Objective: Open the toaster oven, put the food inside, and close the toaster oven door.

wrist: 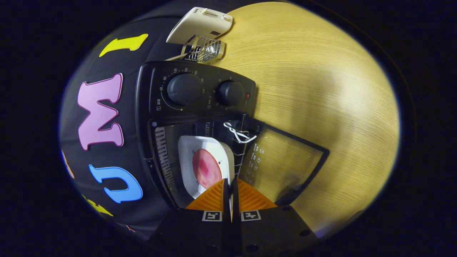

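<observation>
My gripper (pixel 231 189) is pinched on the plate (pixel 205 166) rim, sliding food (pixel 206 168) into the oven (pixel 192 117); door (pixel 285 167) open for access.

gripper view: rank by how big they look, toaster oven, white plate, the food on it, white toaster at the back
1. toaster oven
2. white plate, held at its edge by the closed tongs
3. white toaster, though it sits farther back, so its true size against the plate is unsure
4. food
</observation>
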Demonstrator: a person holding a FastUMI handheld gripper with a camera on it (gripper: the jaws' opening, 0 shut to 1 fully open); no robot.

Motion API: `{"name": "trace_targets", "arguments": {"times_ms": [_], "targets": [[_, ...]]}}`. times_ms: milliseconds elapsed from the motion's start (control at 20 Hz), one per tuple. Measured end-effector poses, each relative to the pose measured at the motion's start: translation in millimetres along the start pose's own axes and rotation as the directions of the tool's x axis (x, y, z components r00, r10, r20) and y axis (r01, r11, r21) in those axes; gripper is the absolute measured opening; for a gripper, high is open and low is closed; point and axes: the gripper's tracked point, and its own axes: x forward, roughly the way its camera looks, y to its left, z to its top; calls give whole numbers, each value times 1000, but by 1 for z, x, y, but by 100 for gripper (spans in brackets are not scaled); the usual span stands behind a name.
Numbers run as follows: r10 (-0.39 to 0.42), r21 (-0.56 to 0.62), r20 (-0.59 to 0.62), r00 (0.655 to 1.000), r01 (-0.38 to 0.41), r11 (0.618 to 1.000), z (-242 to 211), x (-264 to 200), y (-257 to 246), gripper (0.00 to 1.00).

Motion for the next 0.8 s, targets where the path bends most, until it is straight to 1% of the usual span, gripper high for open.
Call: {"name": "trace_targets", "arguments": {"times_ms": [300,550,650,700,750,800], "targets": [[-4,127,65,998,-5,992,-4,41,27,5],[-36,155,92,995,22,988,-9,59,32,5],[-30,173,96,995,13,985,-12,62,38,5],[-32,168,90,995,16,986,-14,63,38,9],[-22,169,82,996,8,986,-16,61,38,9],[-21,177,75,997,7,984,-19,61,40,13]]}}
